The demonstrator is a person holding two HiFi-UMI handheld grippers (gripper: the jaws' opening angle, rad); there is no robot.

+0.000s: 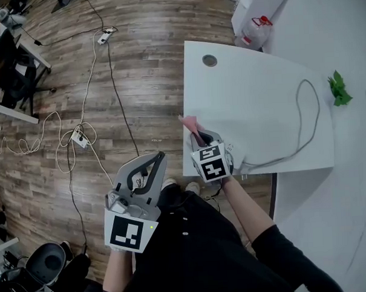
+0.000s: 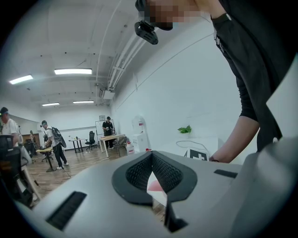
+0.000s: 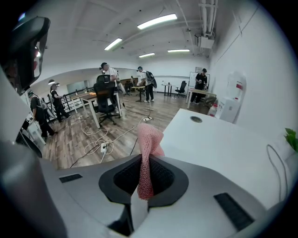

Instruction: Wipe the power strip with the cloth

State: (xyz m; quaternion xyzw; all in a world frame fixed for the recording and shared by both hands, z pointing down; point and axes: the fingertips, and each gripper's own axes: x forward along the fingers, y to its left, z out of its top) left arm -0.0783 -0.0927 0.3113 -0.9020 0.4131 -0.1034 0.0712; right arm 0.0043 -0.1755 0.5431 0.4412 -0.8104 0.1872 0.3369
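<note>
My right gripper (image 1: pixel 201 136) hangs over the near left corner of the white table (image 1: pixel 253 91) and is shut on a pink knitted cloth (image 1: pixel 190 123). In the right gripper view the cloth (image 3: pixel 149 139) stands up from between the closed jaws (image 3: pixel 145 160). A grey cable (image 1: pixel 309 119) loops across the table and ends beside this gripper at the near edge; the power strip there is mostly hidden. My left gripper (image 1: pixel 158 156) is shut and holds nothing, off the table over the wooden floor. In its own view (image 2: pixel 152 156) the pads meet.
A green plant sprig (image 1: pixel 338 88) lies at the table's right edge and a round cable hole (image 1: pixel 209 61) at its far left. Cables and a floor power strip (image 1: pixel 80 139) lie on the floor to the left. Water jugs (image 1: pixel 256 30) stand beyond the table. Several people stand far off.
</note>
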